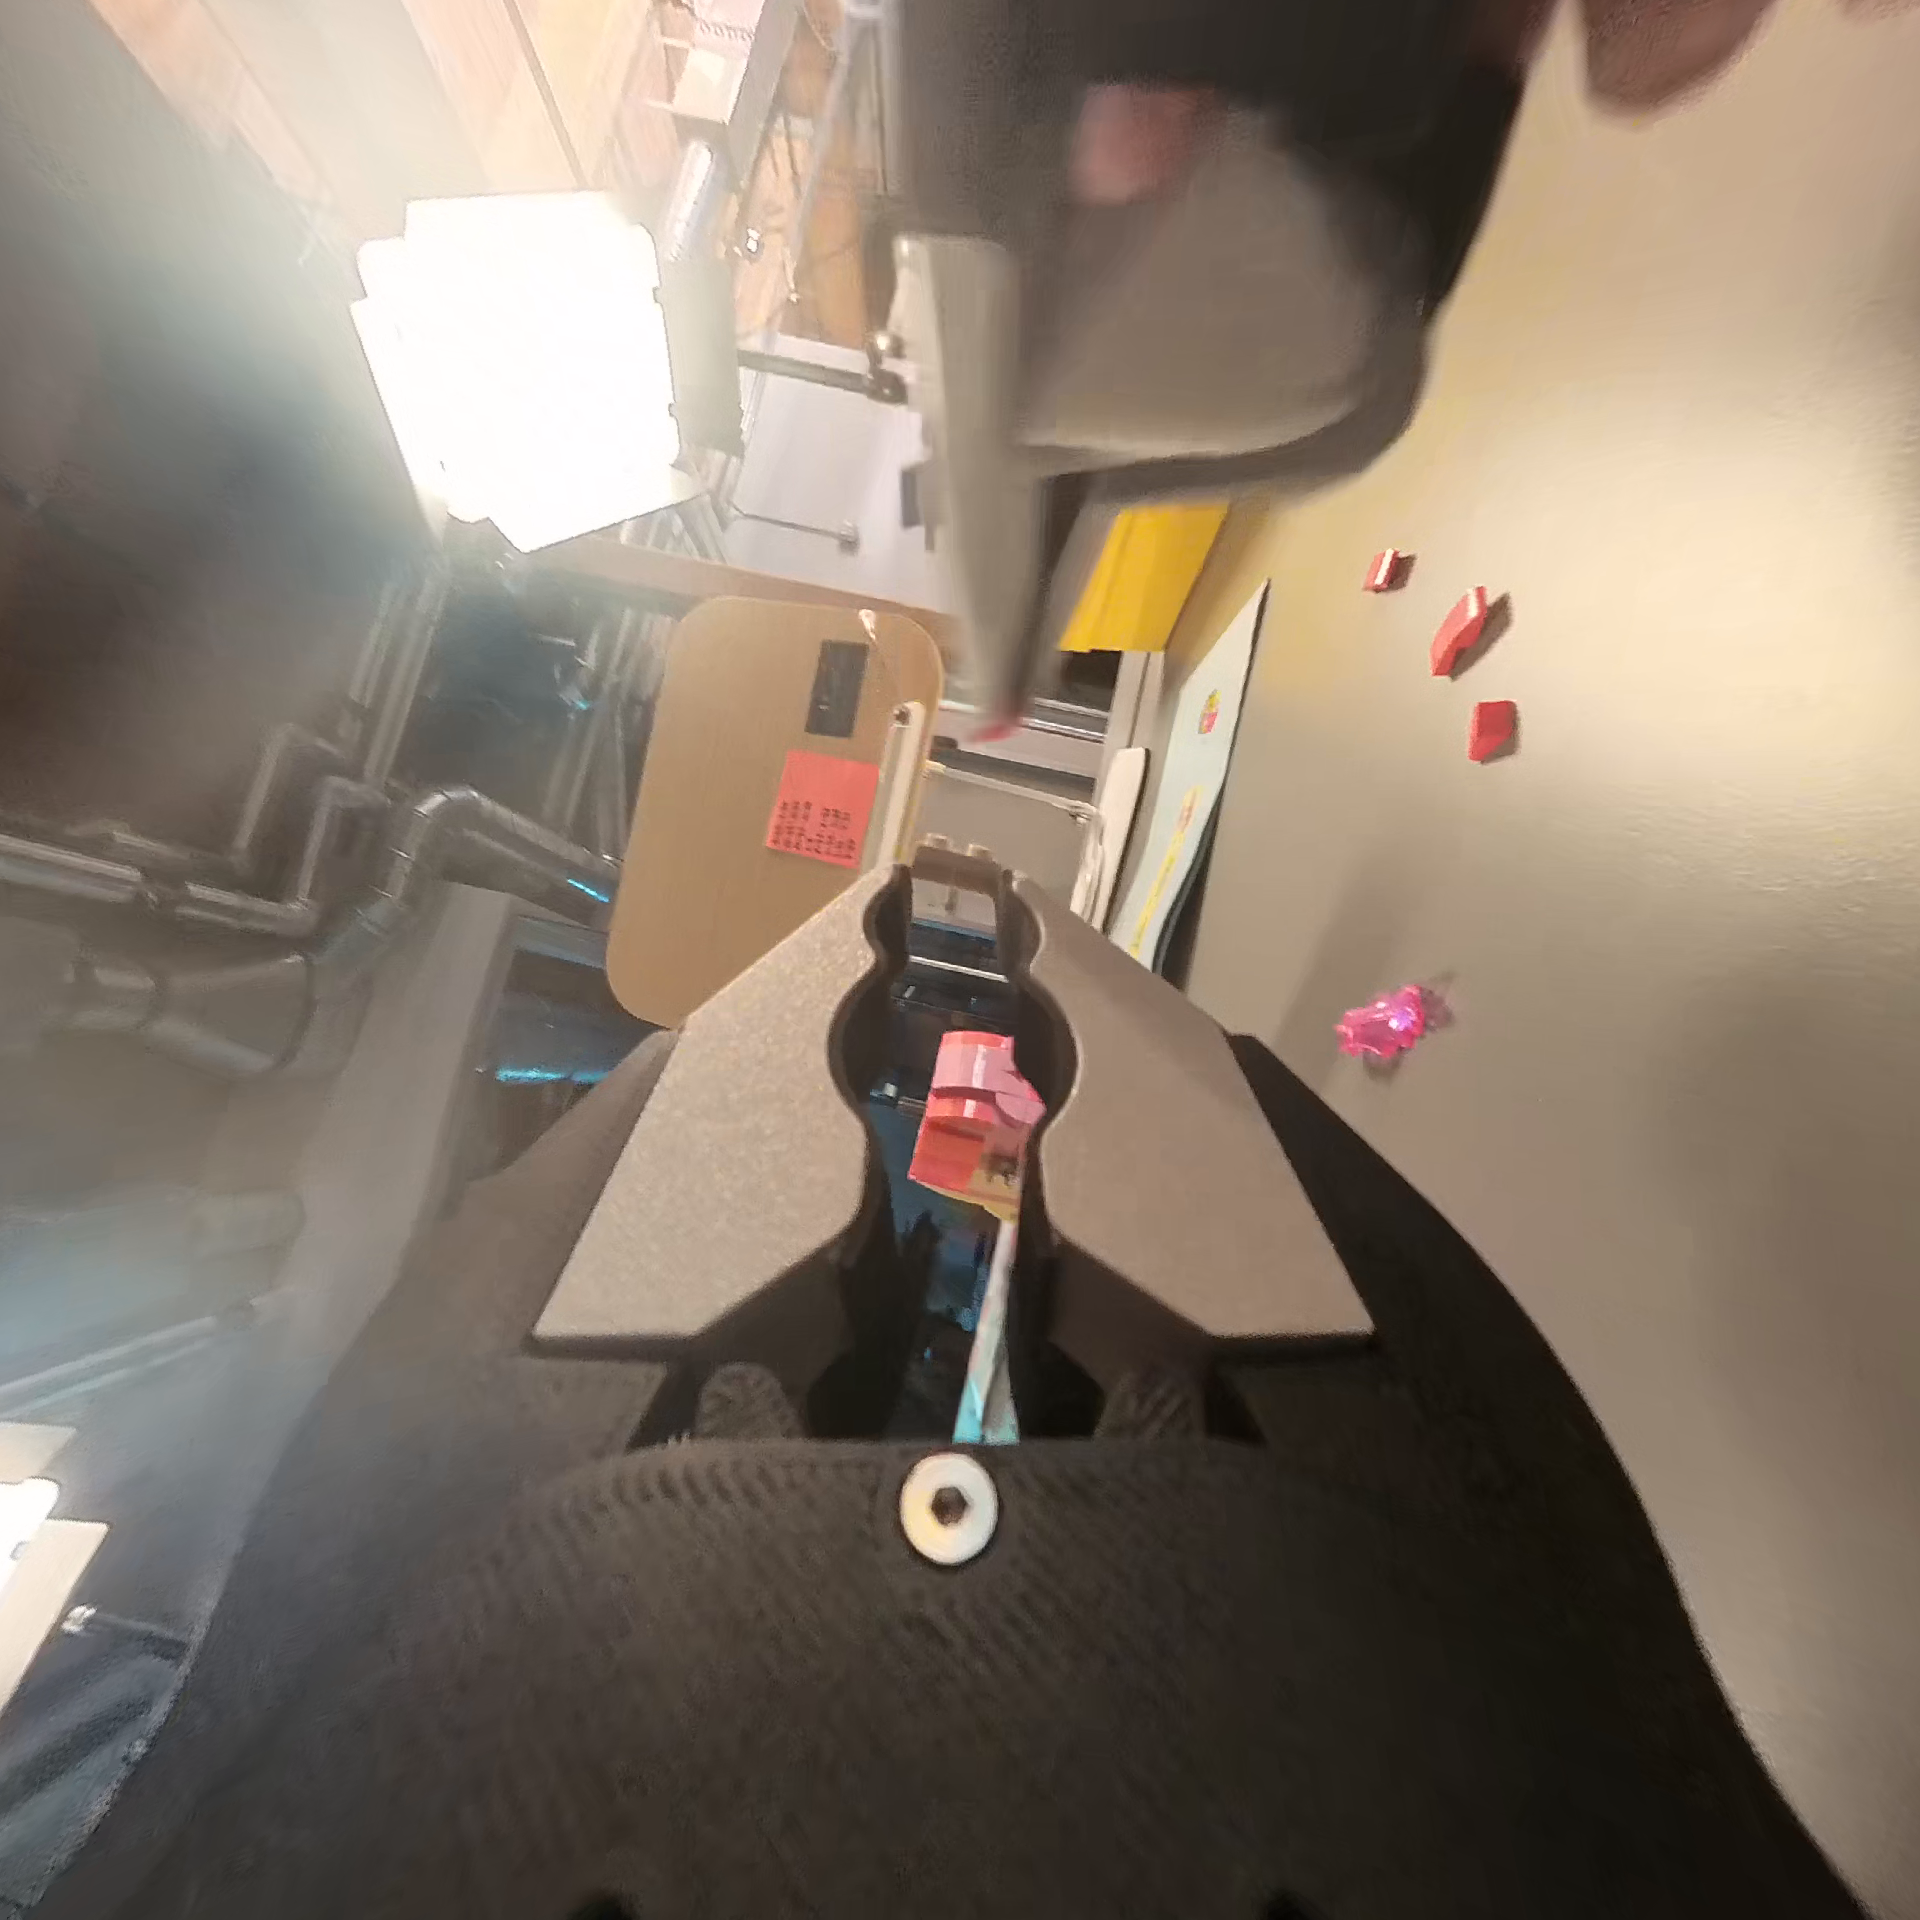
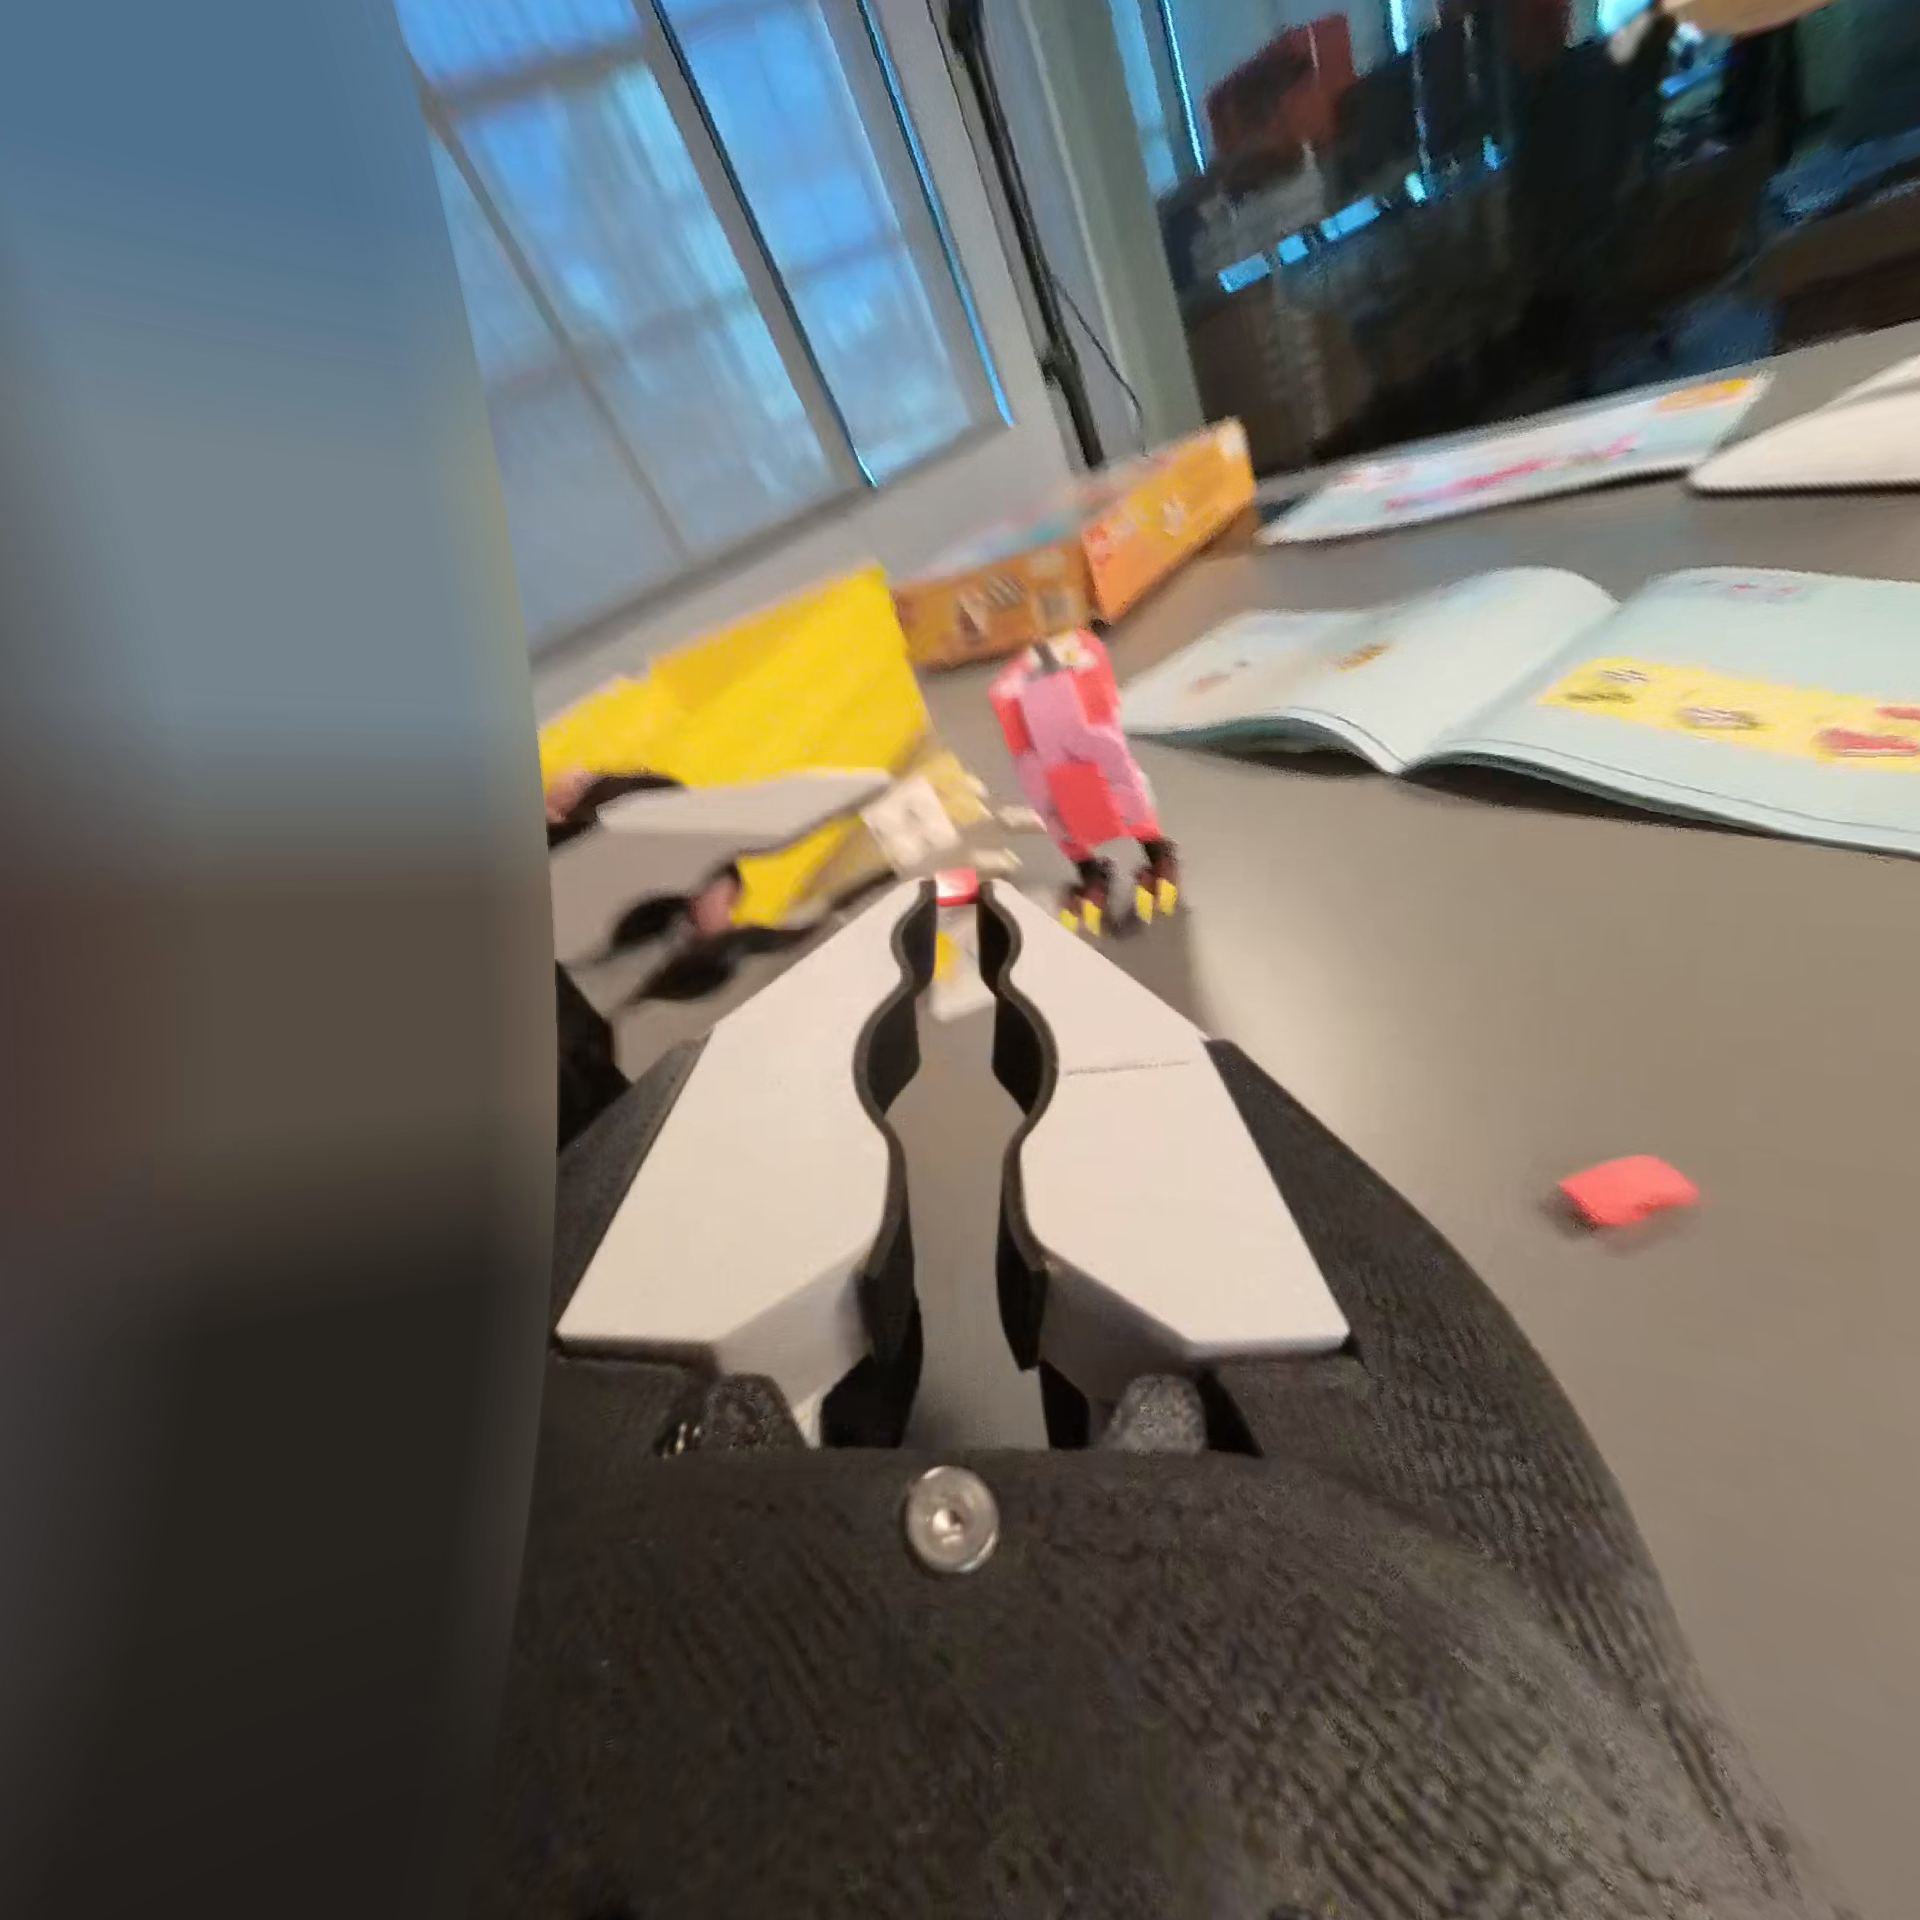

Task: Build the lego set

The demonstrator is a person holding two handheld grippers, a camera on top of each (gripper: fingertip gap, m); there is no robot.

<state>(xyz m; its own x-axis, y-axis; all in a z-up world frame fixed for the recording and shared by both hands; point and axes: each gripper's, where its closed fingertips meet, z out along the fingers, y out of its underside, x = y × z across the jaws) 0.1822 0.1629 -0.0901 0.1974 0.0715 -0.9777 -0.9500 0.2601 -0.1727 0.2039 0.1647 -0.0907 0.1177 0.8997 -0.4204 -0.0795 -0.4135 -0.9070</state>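
A grey counter [image 2: 1455, 1039] is carrying everything, and the largest things on it are lying towards its far side: a yellow box [image 2: 769, 707], an open pale-blue booklet [image 2: 1507, 686] to the right of it, an orange box [image 2: 1143, 520] farther back, and a second booklet [image 2: 1507, 447] lying flat beyond that. The left gripper [image 1: 956, 883] is pinching a grey studded piece [image 1: 956, 860] between its fingertips, with both tips pressing on its sides. The right wrist view is showing this piece joined to a pink and red brick model [image 2: 1081, 758], which has dark claws with yellow tips and is hanging in the air above the counter, in front of the yellow box. The right gripper [image 2: 958, 904] is standing nearly closed, nipping a small red piece [image 2: 956, 886] at the very ends of its fingers, just beside the grey part that the left gripper is holding and near the model's claws. Loose on the counter, well apart from both grippers, are lying a flat red piece [image 2: 1626, 1190], three small red pieces [image 1: 1465, 629] in a loose row, and a clear pink piece [image 1: 1392, 1023] by itself.
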